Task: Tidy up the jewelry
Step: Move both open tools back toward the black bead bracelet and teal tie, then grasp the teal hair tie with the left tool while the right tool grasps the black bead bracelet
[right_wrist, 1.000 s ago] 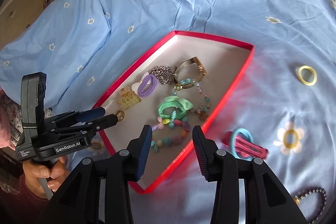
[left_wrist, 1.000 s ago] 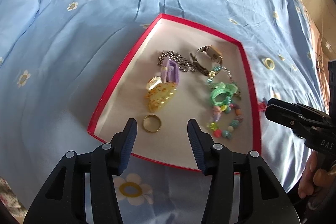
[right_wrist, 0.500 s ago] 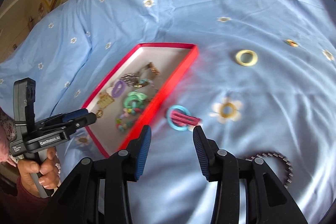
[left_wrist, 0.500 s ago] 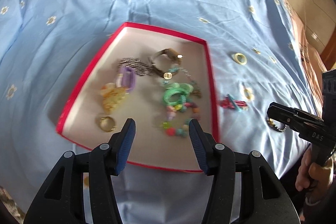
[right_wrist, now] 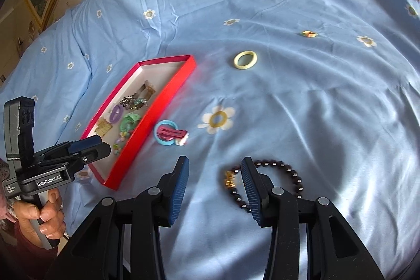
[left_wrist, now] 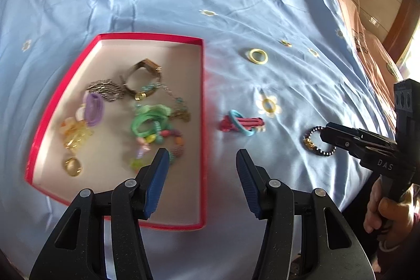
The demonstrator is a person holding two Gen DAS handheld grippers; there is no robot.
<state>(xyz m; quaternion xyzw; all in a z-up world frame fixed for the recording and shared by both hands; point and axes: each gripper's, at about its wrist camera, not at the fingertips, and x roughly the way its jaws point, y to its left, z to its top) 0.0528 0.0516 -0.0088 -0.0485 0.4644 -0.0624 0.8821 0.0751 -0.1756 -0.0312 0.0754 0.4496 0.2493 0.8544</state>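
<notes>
On the blue sheet (right_wrist: 302, 101), right of the red box (left_wrist: 201, 122), lie the pieces not yet sorted: a dark bead bracelet (right_wrist: 265, 183) nearest the right tongs (right_wrist: 215, 188), a pink clip (right_wrist: 172, 134) threaded through a teal ring (left_wrist: 237, 122) just beside the box wall, a pale yellow ring (right_wrist: 245, 59) farther off, and a small gold piece (right_wrist: 309, 33) far right. Both tongs stand part open with nothing between the pads. The right pair hovers with its right finger over the bracelet's near-left arc, probably lining up to pinch the beads, since that piece lies closest. The left tongs (left_wrist: 199, 175) straddle the box's right wall from above, gripping nothing; they may be waiting to steady the box or reach for the clip. Inside the box lie the pieces already gathered: a watch (left_wrist: 144, 72), chain (left_wrist: 105, 89), purple band (left_wrist: 93, 104), green bands (left_wrist: 149, 120), coloured beads (left_wrist: 168, 138), amber clip (left_wrist: 76, 133) and gold ring (left_wrist: 73, 166), loosely heaped, so the box serves as one shared tray. A hand (right_wrist: 44, 217) holds the left handle.
</notes>
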